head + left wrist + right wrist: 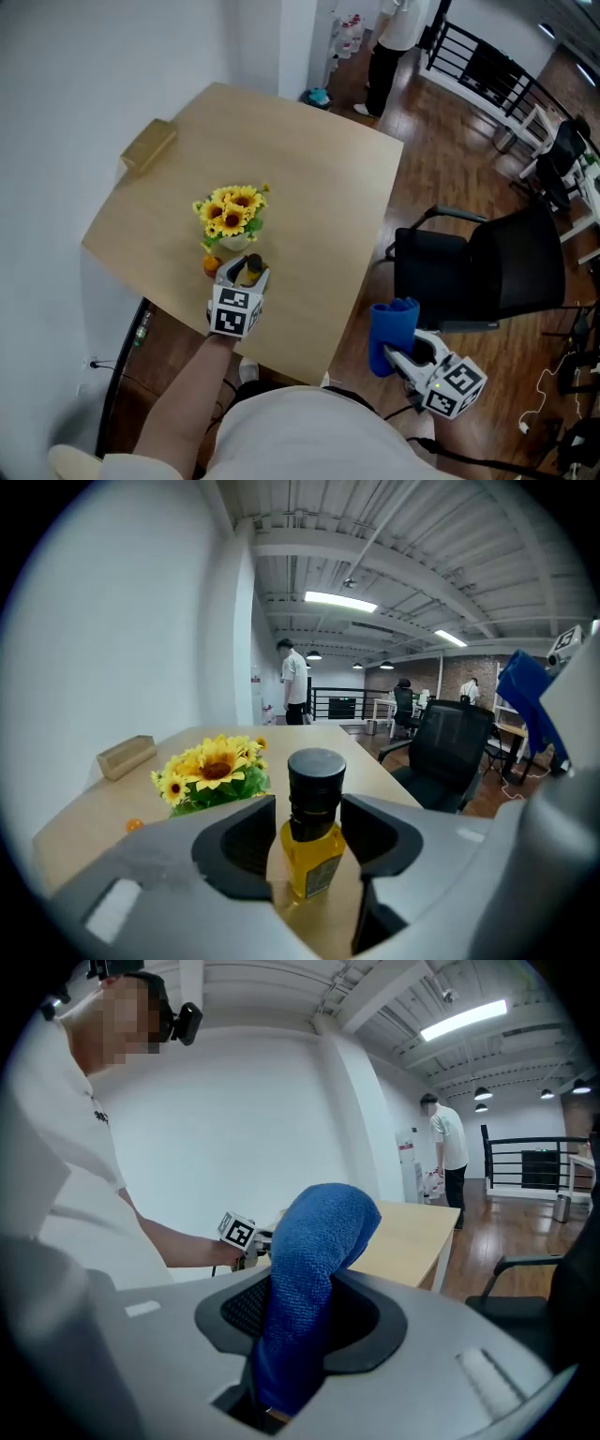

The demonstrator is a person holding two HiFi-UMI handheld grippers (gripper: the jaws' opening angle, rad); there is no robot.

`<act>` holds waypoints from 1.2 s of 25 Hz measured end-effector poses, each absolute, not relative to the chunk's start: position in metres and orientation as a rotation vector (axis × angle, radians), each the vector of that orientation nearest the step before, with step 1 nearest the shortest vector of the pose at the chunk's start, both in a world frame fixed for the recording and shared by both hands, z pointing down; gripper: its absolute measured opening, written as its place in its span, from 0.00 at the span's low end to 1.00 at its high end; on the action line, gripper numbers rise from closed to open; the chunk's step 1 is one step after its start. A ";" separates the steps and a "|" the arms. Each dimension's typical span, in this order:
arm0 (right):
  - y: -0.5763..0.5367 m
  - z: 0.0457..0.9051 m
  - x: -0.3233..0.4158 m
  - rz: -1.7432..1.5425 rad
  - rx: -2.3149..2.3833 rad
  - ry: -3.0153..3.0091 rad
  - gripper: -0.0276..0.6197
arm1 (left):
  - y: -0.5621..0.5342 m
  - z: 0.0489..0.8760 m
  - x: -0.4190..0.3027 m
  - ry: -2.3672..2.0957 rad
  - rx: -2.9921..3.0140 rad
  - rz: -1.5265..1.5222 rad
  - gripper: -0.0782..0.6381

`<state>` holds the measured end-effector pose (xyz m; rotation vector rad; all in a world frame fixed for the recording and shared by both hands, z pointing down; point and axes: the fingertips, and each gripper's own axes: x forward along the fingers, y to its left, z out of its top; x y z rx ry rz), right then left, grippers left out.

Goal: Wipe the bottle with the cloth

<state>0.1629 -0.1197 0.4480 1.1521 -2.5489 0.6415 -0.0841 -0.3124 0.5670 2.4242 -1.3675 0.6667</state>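
Note:
A small bottle (312, 847) of yellow liquid with a black cap stands upright between the jaws of my left gripper (309, 822), which is shut on it at the neck. In the head view the bottle (250, 271) and left gripper (244, 279) are over the near part of the wooden table (319, 187), just in front of the sunflowers. My right gripper (396, 354) is off the table's right edge, shut on a blue cloth (392, 330). The cloth (314, 1269) sticks up from the right gripper's (302, 1316) jaws and droops over them.
A pot of sunflowers (234, 216) and a small orange ball (211, 265) sit just beyond the bottle. A wooden block (148, 145) lies at the table's far left. A black office chair (487, 267) stands right of the table. A person (389, 47) stands far behind.

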 end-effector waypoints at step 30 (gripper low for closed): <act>-0.239 0.414 -0.036 0.247 0.796 -2.530 0.28 | -0.238 0.494 -0.042 -0.899 2.833 0.746 0.32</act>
